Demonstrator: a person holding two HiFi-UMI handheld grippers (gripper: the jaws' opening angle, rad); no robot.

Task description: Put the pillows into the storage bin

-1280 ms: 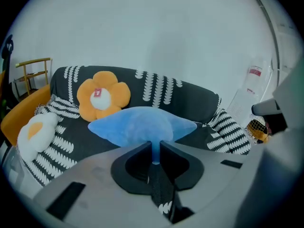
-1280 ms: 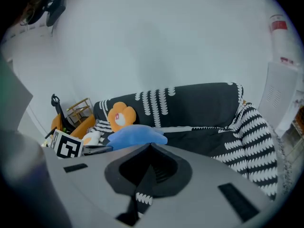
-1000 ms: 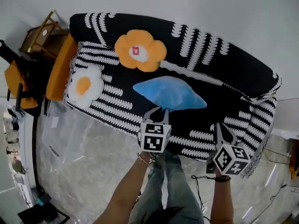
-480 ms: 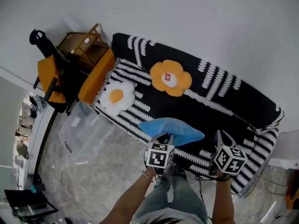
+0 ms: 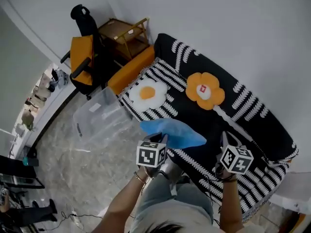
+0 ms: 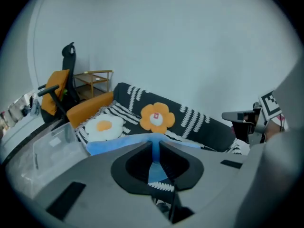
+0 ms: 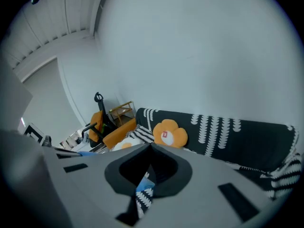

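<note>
My left gripper (image 5: 161,138) is shut on the edge of a blue pillow (image 5: 172,132), which hangs off the sofa's front. In the left gripper view the jaws (image 6: 156,145) pinch the blue pillow (image 6: 109,146) between them. A clear storage bin (image 5: 103,118) stands on the floor left of the sofa, just left of the pillow. A white fried-egg pillow (image 5: 147,93) and an orange flower pillow (image 5: 205,90) lie on the sofa seat. My right gripper (image 5: 225,138) hovers over the seat's right part, shut and holding nothing; its jaws (image 7: 149,147) meet.
The sofa (image 5: 252,118) is black with white stripes and stands against a white wall. An orange-and-black office chair (image 5: 81,52) and a wooden side table (image 5: 124,35) stand beyond the bin. An orange cushion (image 5: 131,71) caps the sofa's left arm. The person's legs are below.
The blue pillow has come up off the seat in my left gripper and moved left toward the bin. The head view has swung left, bringing the bin and chair inward.
</note>
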